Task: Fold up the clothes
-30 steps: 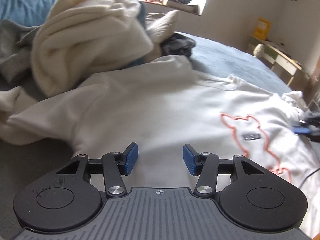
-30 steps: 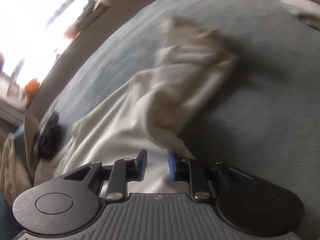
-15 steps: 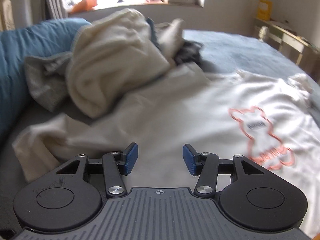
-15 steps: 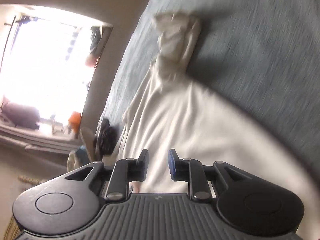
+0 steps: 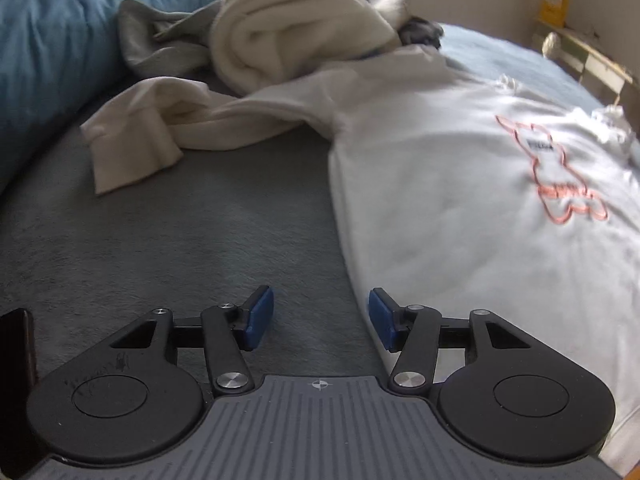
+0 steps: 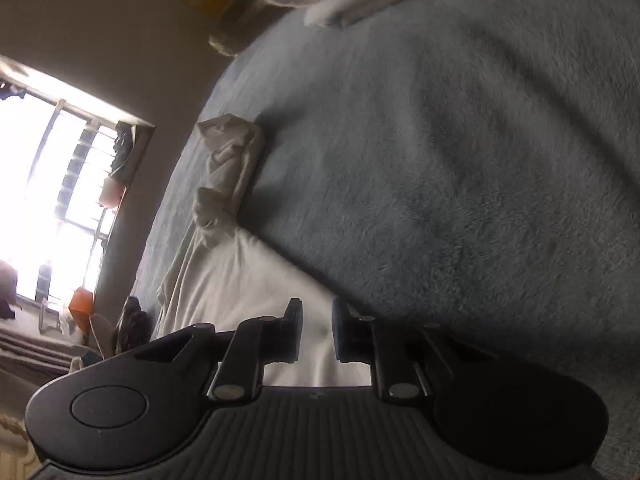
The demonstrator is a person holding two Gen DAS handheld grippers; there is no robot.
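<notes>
A white sweatshirt [image 5: 460, 184] with an orange bear outline [image 5: 552, 172] lies spread on the grey-blue bedcover [image 5: 180, 248]. One sleeve [image 5: 160, 120] trails off to the left, crumpled. My left gripper [image 5: 321, 318] hovers over bare cover just beside the shirt's left side edge. Its jaws are opening and nothing is between them. In the right wrist view, the sweatshirt [image 6: 240, 280] runs away from me and its other sleeve [image 6: 228, 164] is bunched up. My right gripper [image 6: 316, 332] is above the white cloth. Its jaws are closing to a narrow gap, and the pads are not pressing on anything.
A heap of cream clothes [image 5: 288, 20], a grey garment [image 5: 160, 44] and a dark one [image 5: 420, 32] lie at the far end of the bed. A blue duvet [image 5: 52, 40] rises at the left. A shelf [image 5: 580, 52] stands at the right, and a bright window [image 6: 40, 184] is beyond.
My left gripper has slid left, from over the shirt's chest to its side edge above bare cover. The right gripper has rolled and drawn back, so the bunched sleeve is now farther off.
</notes>
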